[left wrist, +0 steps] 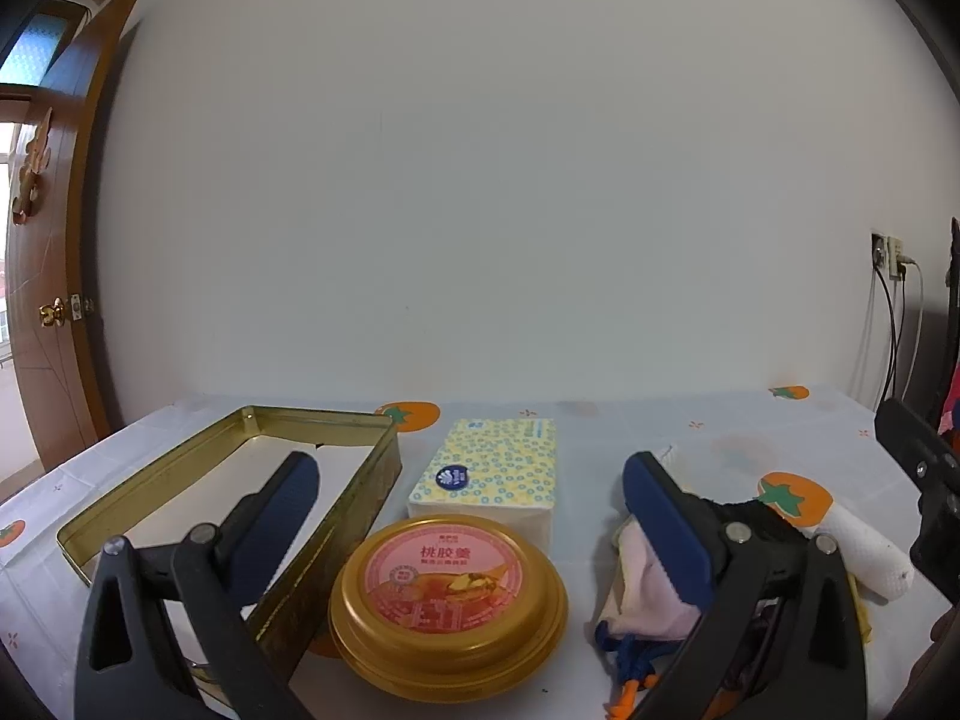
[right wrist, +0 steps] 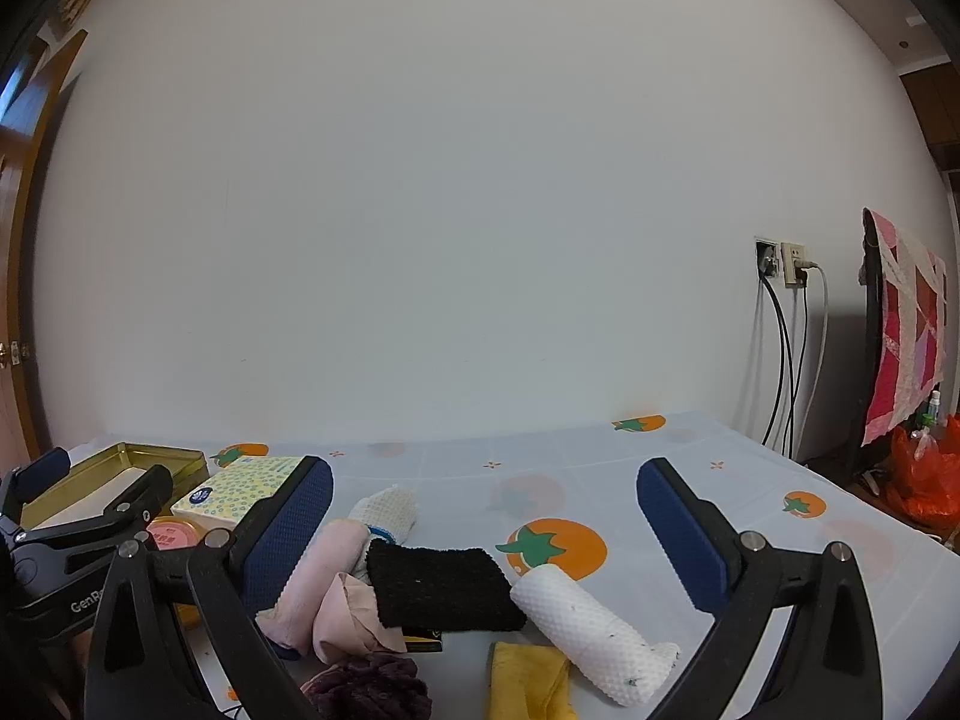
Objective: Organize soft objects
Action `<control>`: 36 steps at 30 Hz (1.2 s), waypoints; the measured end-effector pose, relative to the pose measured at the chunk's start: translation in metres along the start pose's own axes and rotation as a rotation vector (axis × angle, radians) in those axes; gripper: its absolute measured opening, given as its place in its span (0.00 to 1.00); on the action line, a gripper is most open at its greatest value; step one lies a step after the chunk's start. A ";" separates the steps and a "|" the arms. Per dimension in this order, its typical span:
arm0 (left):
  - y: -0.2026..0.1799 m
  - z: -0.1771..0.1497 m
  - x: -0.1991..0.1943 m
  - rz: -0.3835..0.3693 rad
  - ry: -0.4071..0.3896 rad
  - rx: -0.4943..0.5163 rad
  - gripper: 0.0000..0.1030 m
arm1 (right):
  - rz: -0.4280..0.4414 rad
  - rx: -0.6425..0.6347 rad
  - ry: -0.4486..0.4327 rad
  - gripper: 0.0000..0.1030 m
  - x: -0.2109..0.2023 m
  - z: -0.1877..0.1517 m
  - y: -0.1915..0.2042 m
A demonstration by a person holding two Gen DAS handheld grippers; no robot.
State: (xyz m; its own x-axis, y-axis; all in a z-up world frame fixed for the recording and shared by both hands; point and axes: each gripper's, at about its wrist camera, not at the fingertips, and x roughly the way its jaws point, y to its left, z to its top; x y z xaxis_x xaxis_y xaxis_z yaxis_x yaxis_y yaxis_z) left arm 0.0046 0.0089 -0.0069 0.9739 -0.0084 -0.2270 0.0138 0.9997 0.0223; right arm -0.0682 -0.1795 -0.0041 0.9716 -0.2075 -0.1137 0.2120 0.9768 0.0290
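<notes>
A heap of soft things lies on the tomato-print tablecloth: a pink rolled cloth, a white knit roll with blue trim, a black knit cloth, a white rolled towel, a yellow cloth and a dark purple knit. My right gripper hangs open just above the heap, holding nothing. My left gripper is open too. It straddles a round gold tin and a tissue pack, with its left finger over an open gold box and its right finger over the pink cloth.
The gold box stands at the table's far left, near a wooden door. Wall sockets with hanging cables are at the back right. Past the table's right edge are a quilt-draped object and a red bag.
</notes>
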 end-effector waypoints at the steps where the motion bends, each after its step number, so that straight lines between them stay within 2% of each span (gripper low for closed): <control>1: 0.000 0.000 0.000 0.000 0.001 0.000 1.00 | 0.000 0.002 -0.002 0.99 -0.001 0.000 -0.001; 36: 0.003 0.000 -0.001 -0.010 0.003 0.000 1.00 | 0.000 0.037 -0.018 0.99 -0.001 -0.004 -0.007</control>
State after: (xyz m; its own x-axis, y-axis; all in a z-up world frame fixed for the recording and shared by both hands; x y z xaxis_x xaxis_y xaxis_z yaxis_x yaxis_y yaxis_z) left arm 0.0036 0.0116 -0.0064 0.9729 -0.0182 -0.2304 0.0235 0.9995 0.0202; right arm -0.0714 -0.1854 -0.0081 0.9733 -0.2085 -0.0960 0.2152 0.9744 0.0653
